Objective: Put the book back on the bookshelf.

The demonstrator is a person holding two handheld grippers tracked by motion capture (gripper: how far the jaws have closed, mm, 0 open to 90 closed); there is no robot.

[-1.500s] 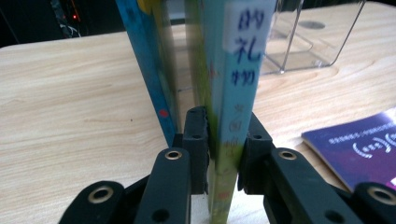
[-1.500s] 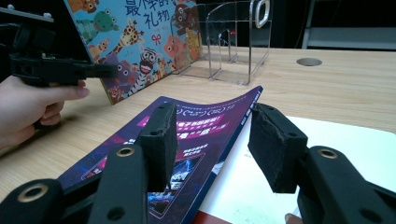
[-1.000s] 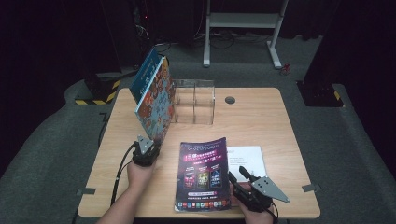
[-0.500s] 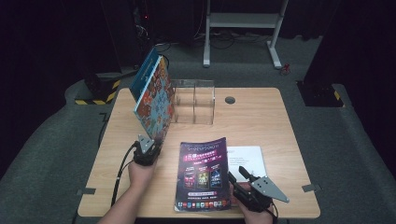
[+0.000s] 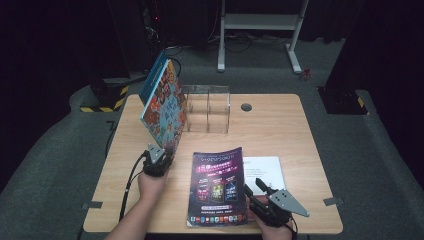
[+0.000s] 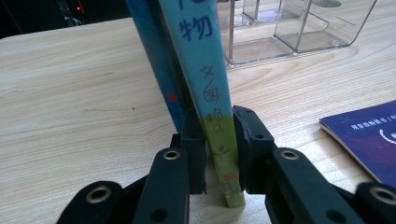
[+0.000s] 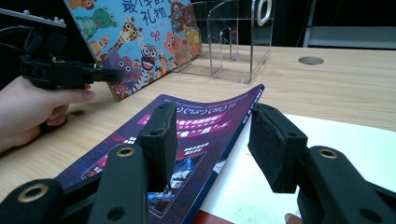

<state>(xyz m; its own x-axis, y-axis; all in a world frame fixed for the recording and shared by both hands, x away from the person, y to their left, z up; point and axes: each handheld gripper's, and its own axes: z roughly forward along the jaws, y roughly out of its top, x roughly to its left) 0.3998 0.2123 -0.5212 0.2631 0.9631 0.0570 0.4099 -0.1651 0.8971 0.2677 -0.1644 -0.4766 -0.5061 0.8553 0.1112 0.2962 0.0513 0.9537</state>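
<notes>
A children's picture book with cartoon animals on its cover stands tilted on the table, bottom corner down. My left gripper is shut on the lower end of its spine, with a pad pressing each side. A blue book edge stands just left of the left jaw. A purple magazine lies flat at the front. My right gripper hovers low at its right edge, open, with nothing pressed between the pads. In the right gripper view the magazine lies beyond my right gripper.
A clear acrylic divided holder stands behind the book near the far edge of the wooden table. A white sheet lies under the magazine's right side. A round cable hole sits right of the holder.
</notes>
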